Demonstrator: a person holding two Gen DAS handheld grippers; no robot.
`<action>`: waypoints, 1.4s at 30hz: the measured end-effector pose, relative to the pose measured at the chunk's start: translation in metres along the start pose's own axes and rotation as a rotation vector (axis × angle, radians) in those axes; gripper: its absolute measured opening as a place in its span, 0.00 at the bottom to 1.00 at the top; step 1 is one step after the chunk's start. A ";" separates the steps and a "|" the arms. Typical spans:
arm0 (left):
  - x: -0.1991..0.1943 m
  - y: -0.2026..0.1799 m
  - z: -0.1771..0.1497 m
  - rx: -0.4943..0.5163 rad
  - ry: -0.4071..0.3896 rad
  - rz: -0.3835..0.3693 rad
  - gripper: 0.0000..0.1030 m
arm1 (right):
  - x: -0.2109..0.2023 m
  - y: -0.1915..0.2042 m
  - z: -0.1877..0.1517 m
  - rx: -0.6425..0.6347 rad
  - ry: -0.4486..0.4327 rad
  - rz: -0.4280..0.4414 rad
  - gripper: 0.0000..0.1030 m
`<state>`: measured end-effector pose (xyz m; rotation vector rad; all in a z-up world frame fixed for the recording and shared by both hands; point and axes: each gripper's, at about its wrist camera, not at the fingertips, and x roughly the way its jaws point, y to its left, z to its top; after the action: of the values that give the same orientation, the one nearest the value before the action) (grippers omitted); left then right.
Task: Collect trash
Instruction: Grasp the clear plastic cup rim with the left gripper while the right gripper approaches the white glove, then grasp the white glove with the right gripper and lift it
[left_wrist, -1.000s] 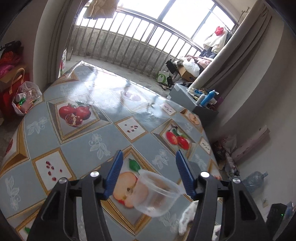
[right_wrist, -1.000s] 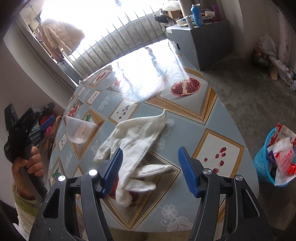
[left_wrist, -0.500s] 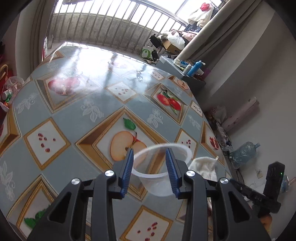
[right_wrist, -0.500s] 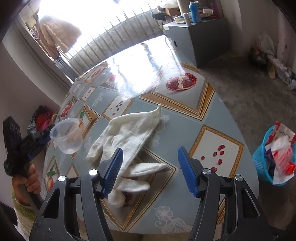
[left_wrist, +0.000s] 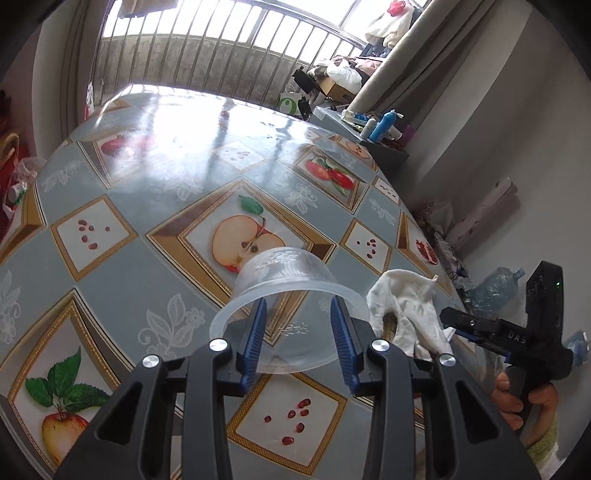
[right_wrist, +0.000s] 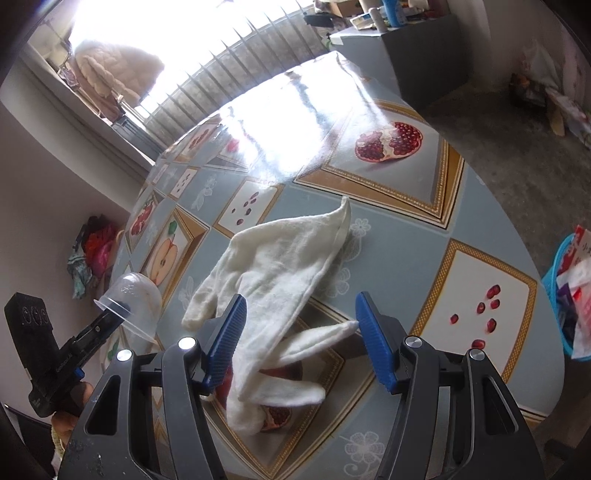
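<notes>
White cloth glove (right_wrist: 280, 273) sprawls on bench (right_wrist: 424, 236); right claw (right_wrist: 299, 332) gapes wide above; left claw (left_wrist: 297, 332) grips clear plastic cup (left_wrist: 291, 295), tilted.

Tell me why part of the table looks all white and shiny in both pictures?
Left wrist view: window light bounces off the glossy table, washing out its far pattern. Right wrist view: the same glare is stronger, and the window is blown out white.

My left gripper (left_wrist: 297, 314), angled downward, has just closed its jaws on the clear cup (left_wrist: 291, 291); my right gripper (right_wrist: 299, 325) hangs with jaws apart.
</notes>
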<state>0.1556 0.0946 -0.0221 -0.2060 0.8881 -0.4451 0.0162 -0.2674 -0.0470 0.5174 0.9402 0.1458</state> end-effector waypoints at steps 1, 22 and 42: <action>-0.001 -0.002 0.000 0.025 -0.012 0.023 0.34 | -0.001 0.003 0.000 -0.008 -0.003 -0.001 0.57; -0.027 -0.004 -0.023 0.239 -0.128 0.185 0.45 | -0.001 0.002 -0.004 0.066 0.036 0.052 0.62; 0.002 -0.008 -0.001 0.126 -0.109 0.114 0.06 | 0.001 0.026 -0.006 -0.064 -0.043 -0.067 0.04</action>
<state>0.1534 0.0867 -0.0216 -0.0629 0.7584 -0.3784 0.0142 -0.2421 -0.0382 0.4279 0.9073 0.1037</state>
